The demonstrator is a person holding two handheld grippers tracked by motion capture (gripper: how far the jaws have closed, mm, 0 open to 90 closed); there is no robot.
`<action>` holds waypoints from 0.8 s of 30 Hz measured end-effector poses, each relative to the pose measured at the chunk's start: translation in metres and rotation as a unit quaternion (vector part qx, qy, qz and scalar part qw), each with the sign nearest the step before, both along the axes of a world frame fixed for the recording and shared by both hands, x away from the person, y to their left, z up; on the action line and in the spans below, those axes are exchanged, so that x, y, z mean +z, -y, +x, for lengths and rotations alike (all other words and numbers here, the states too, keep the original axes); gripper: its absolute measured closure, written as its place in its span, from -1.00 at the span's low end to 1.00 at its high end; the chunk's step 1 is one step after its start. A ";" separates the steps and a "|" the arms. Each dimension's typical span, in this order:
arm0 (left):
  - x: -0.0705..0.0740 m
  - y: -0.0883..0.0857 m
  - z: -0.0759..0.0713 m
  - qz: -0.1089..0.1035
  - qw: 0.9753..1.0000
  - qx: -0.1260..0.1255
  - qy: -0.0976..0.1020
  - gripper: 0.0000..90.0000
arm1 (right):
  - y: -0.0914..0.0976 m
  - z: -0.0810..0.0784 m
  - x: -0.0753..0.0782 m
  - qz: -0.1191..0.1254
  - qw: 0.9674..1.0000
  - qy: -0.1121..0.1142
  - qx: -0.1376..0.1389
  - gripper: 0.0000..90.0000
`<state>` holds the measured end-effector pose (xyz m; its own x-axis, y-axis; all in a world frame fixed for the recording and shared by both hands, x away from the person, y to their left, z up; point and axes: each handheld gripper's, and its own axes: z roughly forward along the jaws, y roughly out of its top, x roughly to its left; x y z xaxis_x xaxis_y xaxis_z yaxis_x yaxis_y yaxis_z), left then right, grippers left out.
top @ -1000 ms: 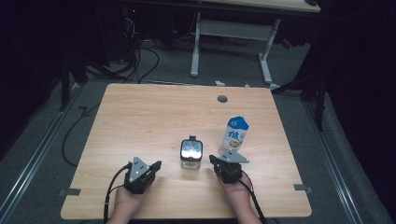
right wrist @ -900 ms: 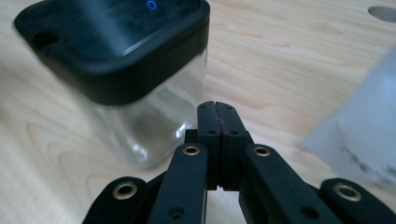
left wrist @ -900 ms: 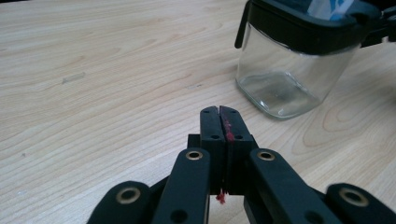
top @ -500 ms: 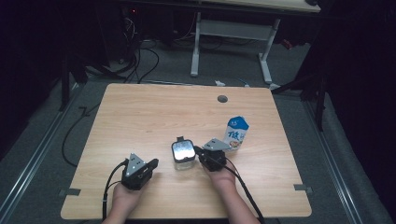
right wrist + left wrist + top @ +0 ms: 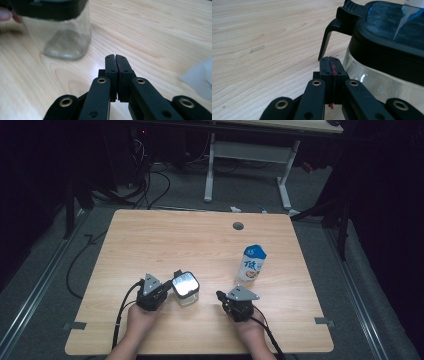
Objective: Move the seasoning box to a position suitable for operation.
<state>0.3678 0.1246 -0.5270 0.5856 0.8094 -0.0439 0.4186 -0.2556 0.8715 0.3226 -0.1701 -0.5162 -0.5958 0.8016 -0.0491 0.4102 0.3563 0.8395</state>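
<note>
The left claw (image 5: 167, 285) rests low on the desk (image 5: 200, 240), its jaws pressed together with nothing between them. Just beyond its tips, touching or nearly so, stands the clear glass jar (image 5: 185, 289) with a black lid; in the left gripper view the jar (image 5: 387, 57) rises just right of the tips. The right claw (image 5: 220, 296), its jaws likewise together and empty, points toward the jar from the other side, a short gap apart. The milk carton (image 5: 252, 263) stands upright beyond the right claw.

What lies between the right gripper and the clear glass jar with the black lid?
Bare wood tabletop, in the right gripper view: shut right gripper, clear glass jar with black lid apart.
</note>
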 end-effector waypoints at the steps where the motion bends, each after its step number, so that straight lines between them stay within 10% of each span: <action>1: 0.000 0.001 0.001 0.002 1.000 0.000 0.003 1.00 | 0.003 -0.004 0.000 0.000 1.000 0.002 -0.003 0.97; 17: 0.008 0.022 -0.033 0.002 0.999 -0.053 0.002 1.00 | 0.024 -0.028 -0.001 0.010 0.999 0.023 -0.026 0.95; 24: 0.011 0.021 -0.047 0.006 0.999 -0.030 0.017 0.85 | 0.036 -0.032 -0.004 0.019 0.999 0.020 -0.041 0.93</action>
